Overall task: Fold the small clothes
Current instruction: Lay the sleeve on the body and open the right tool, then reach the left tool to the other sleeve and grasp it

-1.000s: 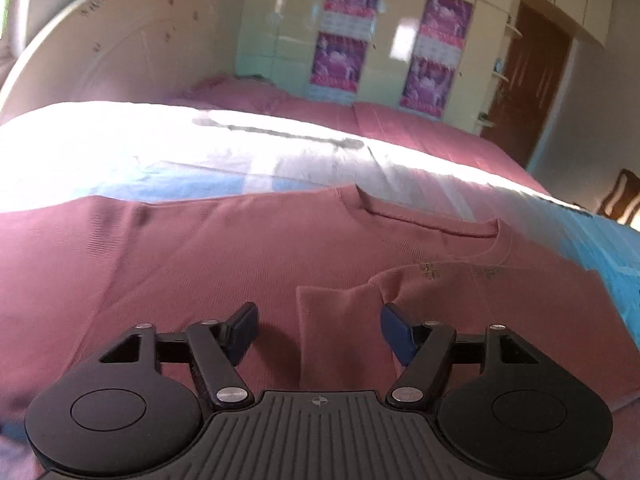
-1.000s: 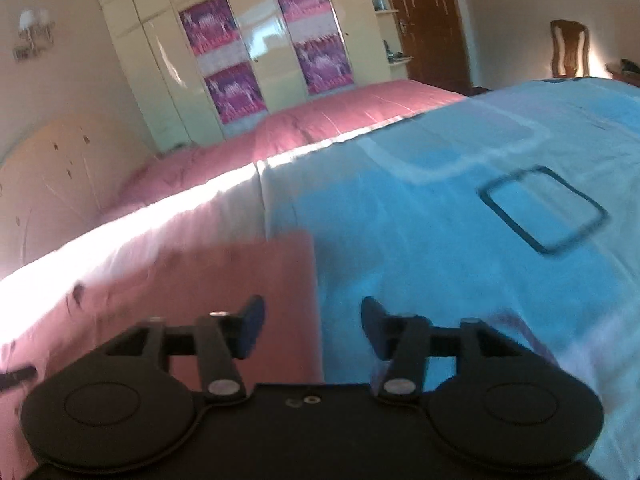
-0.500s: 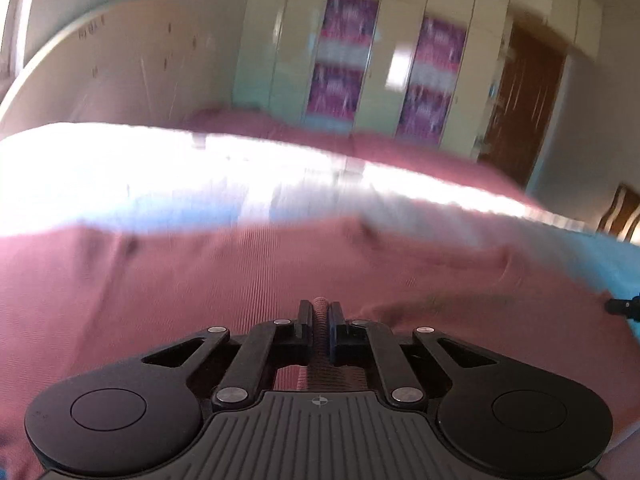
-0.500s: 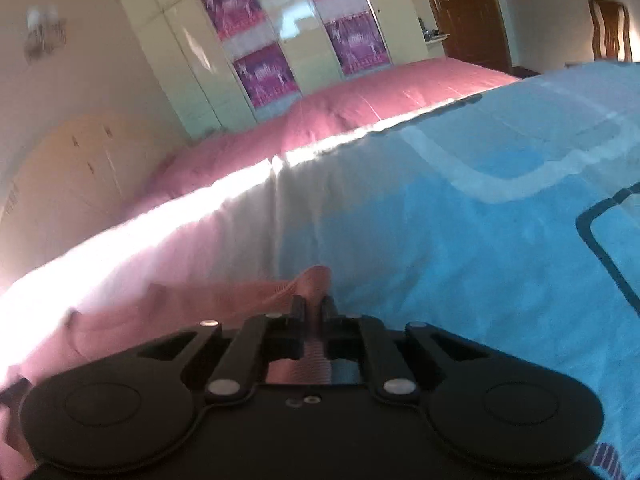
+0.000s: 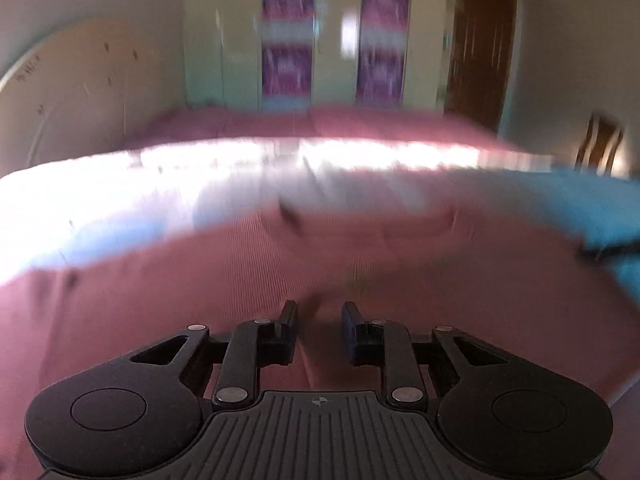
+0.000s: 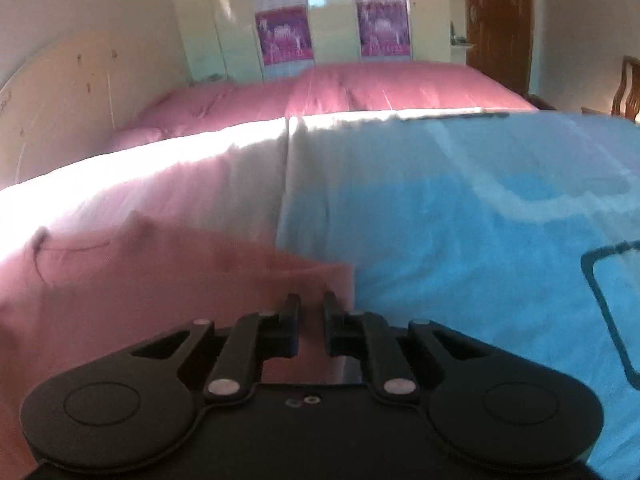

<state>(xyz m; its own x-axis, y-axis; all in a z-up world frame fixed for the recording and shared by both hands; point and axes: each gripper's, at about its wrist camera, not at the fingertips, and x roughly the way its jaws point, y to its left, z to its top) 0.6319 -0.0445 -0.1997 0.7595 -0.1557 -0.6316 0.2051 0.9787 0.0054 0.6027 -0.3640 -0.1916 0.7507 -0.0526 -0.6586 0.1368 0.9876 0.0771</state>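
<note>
Two claws on one pink shirt [image 5: 280, 280] on the bed [image 6: 480, 220]: the left claw [image 5: 319, 320], just opening, stands narrowly parted over it, and the right claw [image 6: 311, 312] pinches its edge beside the blue bedcover. Soft, light, floppy knit; I'd grip hems or corners.

Both tools were basically the same thing: matte black plastic with two big round lobes at the base, each with a shallow circular dent. The left gripper [image 5: 319, 314] had a ribbed grey centre plate with a tiny crosshair mark, plus dark blue pads [image 5: 349, 320]. The right gripper [image 6: 308, 308] had a smooth plate and two small holes. Silver rivets sat at every linkage joint.
</note>
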